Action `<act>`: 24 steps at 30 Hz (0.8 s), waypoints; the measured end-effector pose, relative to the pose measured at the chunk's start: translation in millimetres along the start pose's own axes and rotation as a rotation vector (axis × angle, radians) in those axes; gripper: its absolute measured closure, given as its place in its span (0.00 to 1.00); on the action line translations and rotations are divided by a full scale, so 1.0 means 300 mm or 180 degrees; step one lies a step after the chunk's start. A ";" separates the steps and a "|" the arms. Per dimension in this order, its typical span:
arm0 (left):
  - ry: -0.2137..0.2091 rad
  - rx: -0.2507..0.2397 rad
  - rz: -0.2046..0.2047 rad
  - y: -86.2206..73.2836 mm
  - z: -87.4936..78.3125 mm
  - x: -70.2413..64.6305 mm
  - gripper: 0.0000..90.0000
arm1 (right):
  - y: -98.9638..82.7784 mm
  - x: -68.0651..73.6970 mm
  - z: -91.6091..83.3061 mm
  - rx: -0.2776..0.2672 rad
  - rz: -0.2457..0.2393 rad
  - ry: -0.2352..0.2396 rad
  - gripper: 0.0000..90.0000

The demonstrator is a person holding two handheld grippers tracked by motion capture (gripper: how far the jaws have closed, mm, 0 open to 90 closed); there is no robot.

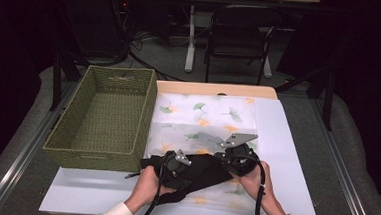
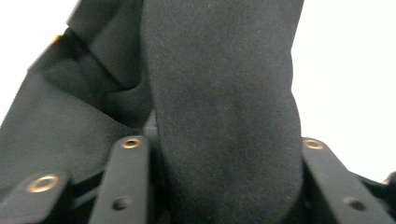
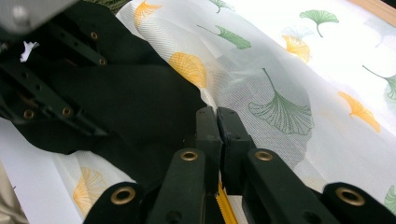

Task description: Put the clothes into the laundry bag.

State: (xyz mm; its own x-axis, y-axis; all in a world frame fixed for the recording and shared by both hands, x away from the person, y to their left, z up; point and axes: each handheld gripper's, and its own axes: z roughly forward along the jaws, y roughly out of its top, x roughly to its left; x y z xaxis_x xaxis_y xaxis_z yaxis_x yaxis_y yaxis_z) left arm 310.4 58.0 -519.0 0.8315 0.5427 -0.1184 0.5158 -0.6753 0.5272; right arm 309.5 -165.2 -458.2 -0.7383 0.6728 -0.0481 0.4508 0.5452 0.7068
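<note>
A crumpled black cloth [image 1: 202,172] is lying at the near edge of a white board [image 1: 276,143] covered by a sheer ginkgo-leaf fabric [image 1: 208,116], right of a green woven basket [image 1: 102,117]. The left gripper [image 1: 175,167] is pinching a thick fold of it, the right gripper [image 1: 235,158] is clamping its edge tightly. A black folding chair [image 1: 240,33] is standing beyond, on grey floor.

- The basket [image 1: 102,117] stands on the table [image 1: 286,143] at its left side, at about 9 o'clock from the patterned cloth [image 1: 207,121].
- The patterned cloth lies spread on the table, touching the basket's right wall.
- The dark cloth [image 1: 199,170] lies on the patterned cloth's near edge, at 6 o'clock.
- The left gripper [image 1: 172,169] sits at the dark cloth's 9 o'clock end, the right gripper [image 1: 238,158] at its 3 o'clock end.
- A chair [image 1: 240,33] stands on the floor beyond the table, at 12 o'clock.
</note>
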 end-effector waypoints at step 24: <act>0.0180 0.0087 -0.0065 0.035 -0.006 -0.021 0.23 | 0.001 0.004 -0.021 -0.0146 0.0035 0.0021 0.98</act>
State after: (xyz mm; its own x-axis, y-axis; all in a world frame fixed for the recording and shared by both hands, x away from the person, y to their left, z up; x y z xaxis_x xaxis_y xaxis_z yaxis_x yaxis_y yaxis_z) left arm 310.3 48.3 -511.3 0.8082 0.5833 -0.0808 0.5386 -0.6768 0.5018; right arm 305.6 -167.4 -453.7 -0.7368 0.6752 -0.0357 0.4354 0.5142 0.7389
